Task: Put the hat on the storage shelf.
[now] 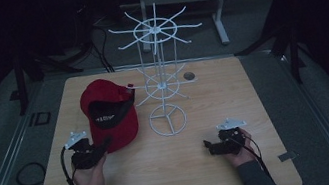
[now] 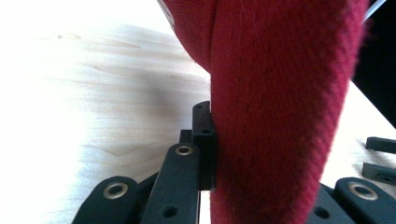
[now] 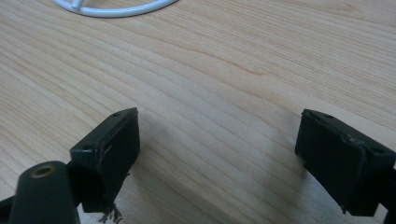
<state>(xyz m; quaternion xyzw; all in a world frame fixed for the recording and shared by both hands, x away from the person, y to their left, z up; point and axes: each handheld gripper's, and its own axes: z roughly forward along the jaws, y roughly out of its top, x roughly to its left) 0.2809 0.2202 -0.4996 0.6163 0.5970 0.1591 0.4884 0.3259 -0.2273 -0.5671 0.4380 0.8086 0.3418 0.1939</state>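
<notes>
A red cap (image 1: 107, 112) lies on the wooden table (image 1: 207, 176), left of a white wire display rack (image 1: 161, 72). My left gripper (image 1: 104, 145) is at the cap's near edge, shut on the brim. In the left gripper view the red cap (image 2: 280, 93) fabric runs up between the jaws, and one black pad (image 2: 204, 135) presses against it; the other jaw is mostly hidden behind the cloth. My right gripper (image 1: 210, 144) rests low at the front right, open, with bare wood between its fingers (image 3: 112, 140). Part of the rack's base ring (image 3: 116, 10) shows beyond it.
The rack's wire arms spread wide above the table's middle and back. A small dark round spot (image 1: 189, 75) sits on the table behind the rack. A cable loop (image 1: 29, 173) lies off the left edge. Open wood stretches across the front and right.
</notes>
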